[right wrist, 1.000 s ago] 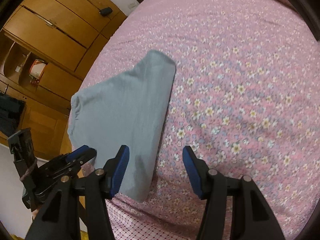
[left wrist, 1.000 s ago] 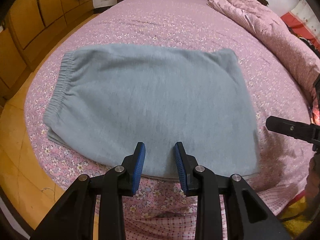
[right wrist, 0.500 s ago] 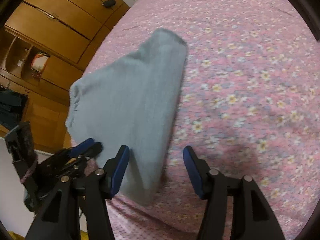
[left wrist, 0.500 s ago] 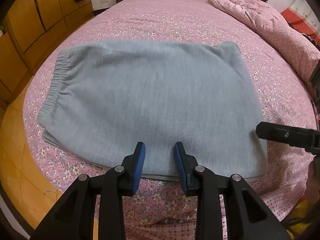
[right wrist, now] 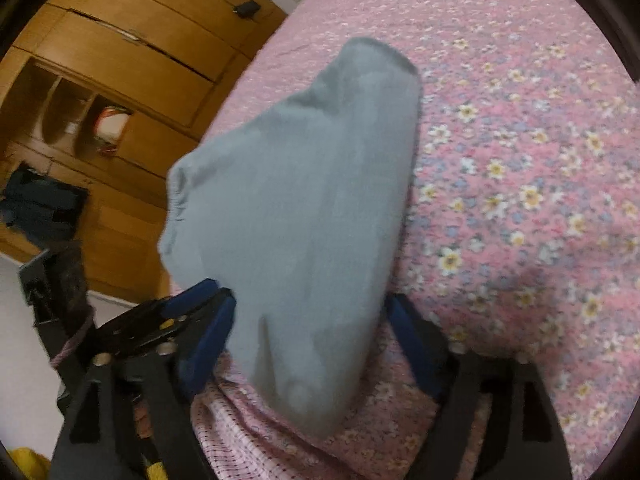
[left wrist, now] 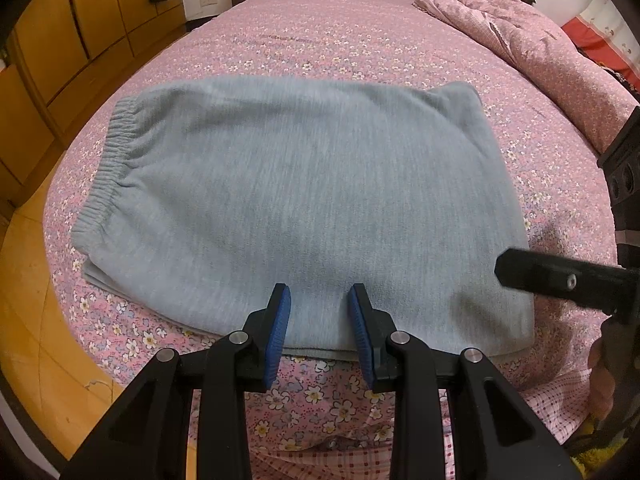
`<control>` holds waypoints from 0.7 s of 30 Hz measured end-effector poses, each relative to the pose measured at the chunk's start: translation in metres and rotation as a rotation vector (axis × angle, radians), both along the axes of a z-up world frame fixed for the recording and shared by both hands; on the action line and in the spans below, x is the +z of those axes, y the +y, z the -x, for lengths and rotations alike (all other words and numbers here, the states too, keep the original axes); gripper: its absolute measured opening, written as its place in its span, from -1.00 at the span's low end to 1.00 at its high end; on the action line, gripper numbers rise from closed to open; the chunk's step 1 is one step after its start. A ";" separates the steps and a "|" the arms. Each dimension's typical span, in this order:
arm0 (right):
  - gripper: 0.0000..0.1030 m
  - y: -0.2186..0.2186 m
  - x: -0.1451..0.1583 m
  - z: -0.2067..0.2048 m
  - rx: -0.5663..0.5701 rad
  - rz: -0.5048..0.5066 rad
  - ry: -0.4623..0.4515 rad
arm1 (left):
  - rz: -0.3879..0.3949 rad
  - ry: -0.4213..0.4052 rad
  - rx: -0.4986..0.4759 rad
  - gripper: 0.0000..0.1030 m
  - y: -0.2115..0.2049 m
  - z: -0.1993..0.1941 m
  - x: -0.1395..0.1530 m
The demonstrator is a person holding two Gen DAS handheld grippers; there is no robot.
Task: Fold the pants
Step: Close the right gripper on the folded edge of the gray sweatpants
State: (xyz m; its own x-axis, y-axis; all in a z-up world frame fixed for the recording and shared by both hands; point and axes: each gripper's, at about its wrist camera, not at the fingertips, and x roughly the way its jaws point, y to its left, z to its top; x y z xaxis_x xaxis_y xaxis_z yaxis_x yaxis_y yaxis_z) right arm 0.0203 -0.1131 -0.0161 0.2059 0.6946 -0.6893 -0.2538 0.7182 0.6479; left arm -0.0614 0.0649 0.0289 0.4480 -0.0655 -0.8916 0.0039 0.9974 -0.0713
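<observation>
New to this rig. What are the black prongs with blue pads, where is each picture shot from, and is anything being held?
There is no robot arm: a person carries a handheld two-finger claw in each hand, with a fisheye camera on each looking along its fingers. One picture is from the left claw, the other from the right claw. The blue strips are grip pads. On the pink floral bed lie folded grey pants, elastic waistband to the left. Both claws are open and hold nothing: the left sits at the near edge of the pants, the right straddles their near right corner. The black bar at the right of the left view is part of the right claw.
</observation>
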 end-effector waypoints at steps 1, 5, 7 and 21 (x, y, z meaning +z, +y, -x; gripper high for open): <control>0.70 0.003 0.001 0.000 0.015 0.013 -0.007 | 0.002 0.001 0.000 -0.54 0.001 -0.001 0.000; 0.75 0.016 0.004 0.002 0.042 0.057 -0.031 | 0.004 0.002 0.000 -0.54 0.002 -0.002 -0.001; 0.75 0.020 0.005 0.001 0.033 0.065 -0.031 | 0.004 0.002 -0.001 -0.54 0.002 -0.002 -0.001; -0.53 0.013 0.017 -0.009 -0.002 0.070 -0.045 | 0.006 0.003 0.000 -0.54 0.002 -0.002 0.000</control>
